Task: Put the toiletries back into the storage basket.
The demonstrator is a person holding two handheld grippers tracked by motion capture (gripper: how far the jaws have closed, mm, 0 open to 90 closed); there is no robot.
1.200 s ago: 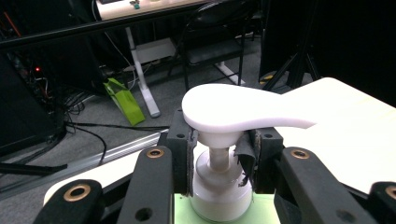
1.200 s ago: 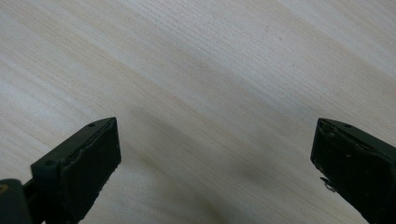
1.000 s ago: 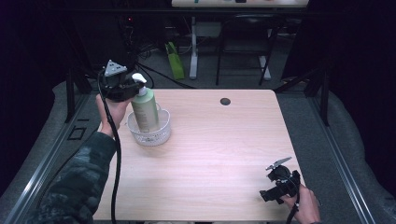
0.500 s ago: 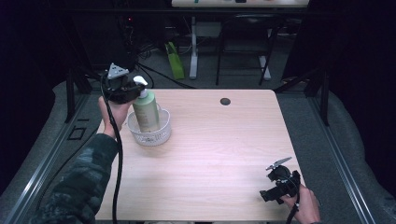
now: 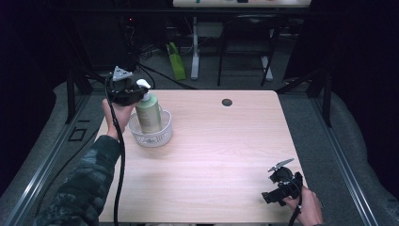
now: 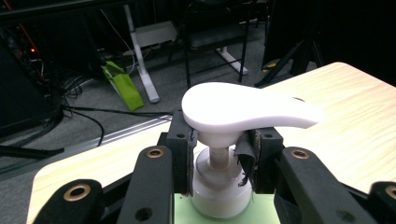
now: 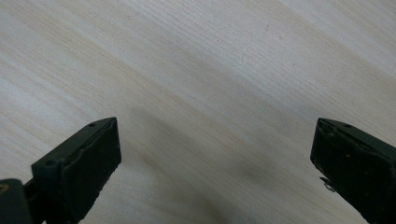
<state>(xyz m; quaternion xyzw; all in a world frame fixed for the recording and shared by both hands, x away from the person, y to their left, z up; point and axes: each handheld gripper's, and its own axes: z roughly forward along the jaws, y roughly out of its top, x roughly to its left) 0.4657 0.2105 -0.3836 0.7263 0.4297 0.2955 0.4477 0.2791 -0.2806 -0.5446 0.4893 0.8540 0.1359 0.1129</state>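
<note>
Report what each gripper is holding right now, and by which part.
The left gripper clamps the green pump bottle by the neck just under its white pump head. The right gripper holds nothing, jaws open over the table.

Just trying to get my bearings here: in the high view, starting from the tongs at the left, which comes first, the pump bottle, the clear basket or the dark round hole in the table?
1. Pump bottle: gripped at its neck by the left tongs.
2. Clear basket: just below, around the bottle's base.
3. Dark round hole: farther right, near the table's far edge.
</note>
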